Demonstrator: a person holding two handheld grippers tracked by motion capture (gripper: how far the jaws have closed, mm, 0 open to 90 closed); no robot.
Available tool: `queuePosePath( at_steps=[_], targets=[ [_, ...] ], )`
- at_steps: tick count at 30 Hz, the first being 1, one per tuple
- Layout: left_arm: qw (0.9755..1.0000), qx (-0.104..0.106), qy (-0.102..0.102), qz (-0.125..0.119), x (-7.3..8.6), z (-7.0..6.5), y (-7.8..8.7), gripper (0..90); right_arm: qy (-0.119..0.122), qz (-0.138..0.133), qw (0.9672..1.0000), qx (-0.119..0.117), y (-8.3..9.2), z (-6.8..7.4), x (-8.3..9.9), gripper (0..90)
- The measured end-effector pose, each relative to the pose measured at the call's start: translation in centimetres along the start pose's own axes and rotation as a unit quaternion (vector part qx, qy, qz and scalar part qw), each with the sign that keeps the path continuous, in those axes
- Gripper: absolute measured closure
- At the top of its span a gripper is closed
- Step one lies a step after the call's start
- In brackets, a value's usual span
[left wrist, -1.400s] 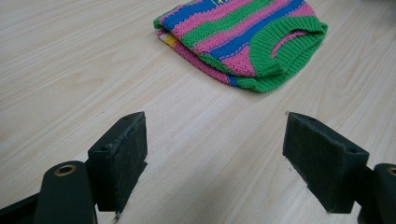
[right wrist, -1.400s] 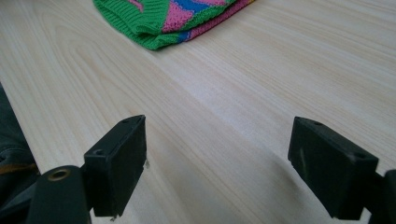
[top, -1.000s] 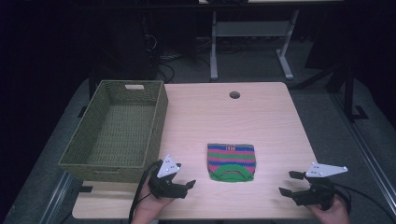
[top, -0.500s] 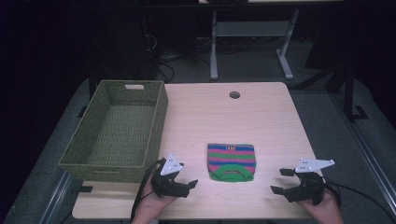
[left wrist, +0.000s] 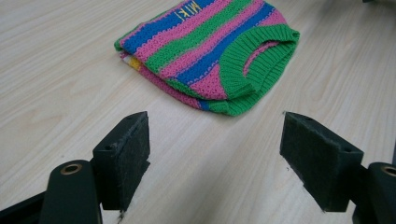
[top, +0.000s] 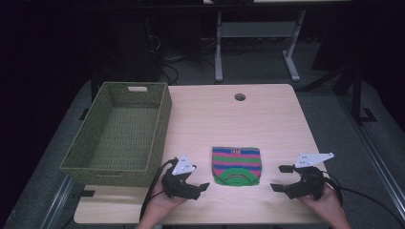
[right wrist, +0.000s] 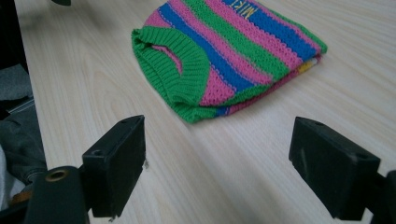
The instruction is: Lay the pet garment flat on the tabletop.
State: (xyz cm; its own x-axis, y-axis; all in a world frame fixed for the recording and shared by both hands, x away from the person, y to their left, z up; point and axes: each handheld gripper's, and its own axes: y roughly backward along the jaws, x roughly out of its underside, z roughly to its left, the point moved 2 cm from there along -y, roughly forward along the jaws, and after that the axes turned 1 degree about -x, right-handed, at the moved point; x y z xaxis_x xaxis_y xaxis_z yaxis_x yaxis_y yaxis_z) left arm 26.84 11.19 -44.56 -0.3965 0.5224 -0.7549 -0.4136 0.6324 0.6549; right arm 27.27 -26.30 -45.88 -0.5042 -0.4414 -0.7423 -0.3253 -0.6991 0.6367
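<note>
A folded knitted garment (top: 236,165) with pink, green and blue stripes and a green collar lies near the table's front edge. It also fills the upper part of the left gripper view (left wrist: 210,51) and the right gripper view (right wrist: 233,56). My left gripper (top: 200,187) rests low on the table just left of the garment, jaws wide open and nothing between them (left wrist: 215,163). On the garment's other side my right gripper (top: 281,178) stands open too, pointing at it, with bare wood between its jaws (right wrist: 217,168).
A green woven basket (top: 86,157) stands on the table's left side, close behind my left gripper. A round cable hole (top: 239,97) sits near the far edge. The wooden table (top: 267,124) ends right behind both hands.
Both grippers have moved inward toward the garment, the right one more than the left. The garment has not moved.
</note>
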Motion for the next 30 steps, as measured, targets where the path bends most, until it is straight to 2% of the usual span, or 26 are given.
queuePosePath(
  at_steps=[11, 17, 18, 20, 21, 23, 25, 26, 29, 30],
  targets=[
    [0.9999, 0.007, -0.009, 0.002, -2.2, 0.2, -1.8, 26.7, 0.021, 0.023, 0.9993, -0.021, -1.4, -0.4, -2.6, 21.2],
    [0.9996, 0.021, -0.015, 0.012, -2.9, 0.4, -3.4, 32.6, 0.028, 0.023, 0.9990, -0.026, -1.9, -0.5, -3.5, 22.7],
    [0.9994, 0.028, -0.012, 0.017, -3.0, 0.6, -3.9, 33.4, 0.031, 0.035, 0.9985, -0.027, -2.3, -0.6, -3.8, 22.7],
    [0.9992, 0.031, -0.015, 0.022, -3.0, 0.6, -4.1, 34.4, 0.035, 0.037, 0.9983, -0.026, -2.5, -0.6, -3.9, 23.0],
    [0.9987, 0.033, -0.025, 0.031, -3.1, 0.6, -4.5, 36.0, 0.041, 0.046, 0.9977, -0.029, -3.1, -0.5, -4.2, 25.0],
    [0.9984, 0.038, -0.025, 0.033, -3.3, 0.5, -4.8, 37.4, 0.049, 0.053, 0.9968, -0.035, -3.4, -0.4, -4.4, 31.0],
    [0.9982, 0.041, -0.027, 0.033, -3.4, 0.5, -5.0, 37.6, 0.051, 0.055, 0.9965, -0.037, -3.6, -0.4, -4.5, 31.9],
    [0.9977, 0.044, -0.031, 0.039, -3.6, 0.4, -5.3, 40.8, 0.053, 0.063, 0.9955, -0.046, -4.2, -0.4, -4.8, 37.1],
    [0.9970, 0.048, -0.041, 0.046, -3.8, 0.5, -5.6, 45.0, 0.061, 0.067, 0.9946, -0.049, -4.6, -0.3, -4.9, 41.0],
    [0.9966, 0.050, -0.044, 0.049, -3.9, 0.5, -5.9, 46.1, 0.063, 0.081, 0.9935, -0.050, -5.2, -0.3, -4.9, 44.6]
  ],
)
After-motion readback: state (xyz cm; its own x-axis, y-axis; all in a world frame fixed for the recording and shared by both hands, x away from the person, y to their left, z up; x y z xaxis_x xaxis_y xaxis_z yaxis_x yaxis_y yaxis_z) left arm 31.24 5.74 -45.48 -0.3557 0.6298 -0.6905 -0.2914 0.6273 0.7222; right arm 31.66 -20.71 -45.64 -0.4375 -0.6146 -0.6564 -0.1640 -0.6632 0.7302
